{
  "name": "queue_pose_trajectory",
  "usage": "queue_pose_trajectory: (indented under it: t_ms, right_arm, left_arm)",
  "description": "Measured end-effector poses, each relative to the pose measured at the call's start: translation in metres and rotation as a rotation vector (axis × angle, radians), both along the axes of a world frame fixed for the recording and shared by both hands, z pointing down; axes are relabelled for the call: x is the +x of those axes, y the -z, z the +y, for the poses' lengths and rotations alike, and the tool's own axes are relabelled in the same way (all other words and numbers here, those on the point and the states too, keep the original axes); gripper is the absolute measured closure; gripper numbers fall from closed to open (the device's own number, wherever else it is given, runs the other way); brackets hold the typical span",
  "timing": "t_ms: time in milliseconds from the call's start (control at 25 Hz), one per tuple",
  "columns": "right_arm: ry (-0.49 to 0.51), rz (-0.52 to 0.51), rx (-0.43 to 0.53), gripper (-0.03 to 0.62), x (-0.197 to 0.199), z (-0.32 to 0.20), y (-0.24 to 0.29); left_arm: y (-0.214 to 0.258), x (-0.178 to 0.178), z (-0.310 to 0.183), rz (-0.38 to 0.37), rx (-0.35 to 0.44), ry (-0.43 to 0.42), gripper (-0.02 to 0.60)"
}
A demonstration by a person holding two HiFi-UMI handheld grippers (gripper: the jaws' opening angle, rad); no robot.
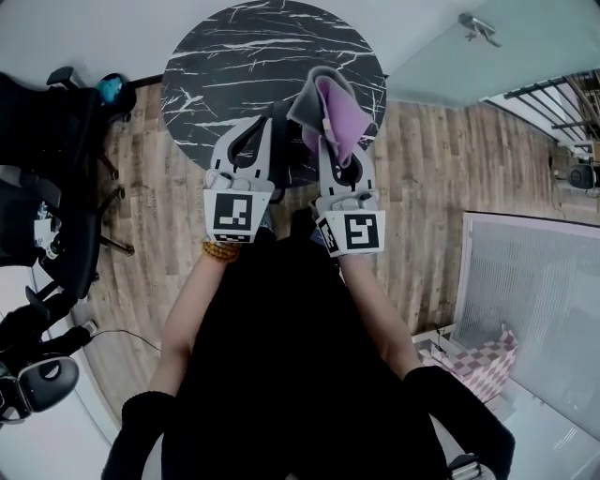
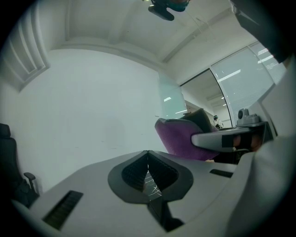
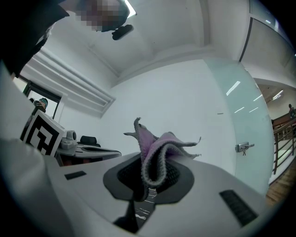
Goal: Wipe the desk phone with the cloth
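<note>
A cloth, purple on one side and grey on the other [image 1: 330,111], sticks up out of my right gripper [image 1: 334,141], which is shut on it above the near edge of a round black marble table [image 1: 234,56]. In the right gripper view the folded cloth [image 3: 155,152] is pinched between the jaws of that gripper [image 3: 150,175]. My left gripper [image 1: 260,122] is held beside it, a little to the left. Its jaws [image 2: 148,157] are shut with nothing between them, and past them the cloth [image 2: 178,136] shows to the right. No desk phone appears in any view.
Black office chairs [image 1: 47,187] stand on the wood floor at the left. A glass door with a metal handle [image 1: 478,28] is at the upper right, and a railing [image 1: 553,94] lies beyond it. A checkered item [image 1: 478,361] lies at the lower right.
</note>
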State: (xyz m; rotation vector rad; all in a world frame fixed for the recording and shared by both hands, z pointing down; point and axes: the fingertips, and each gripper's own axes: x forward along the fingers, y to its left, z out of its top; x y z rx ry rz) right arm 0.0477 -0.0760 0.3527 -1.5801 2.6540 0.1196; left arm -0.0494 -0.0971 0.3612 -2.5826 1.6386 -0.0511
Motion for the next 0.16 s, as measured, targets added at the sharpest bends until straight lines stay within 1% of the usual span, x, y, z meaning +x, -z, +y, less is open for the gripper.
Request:
queue_pose_trajectory:
  t_ms: [160]
  right_arm:
    - [0.002, -0.007, -0.001, 0.540, -0.0003, 0.0004, 0.0005]
  left_arm:
    - [-0.0001, 0.0004, 0.0009, 0.001, -0.001, -0.002, 0.568]
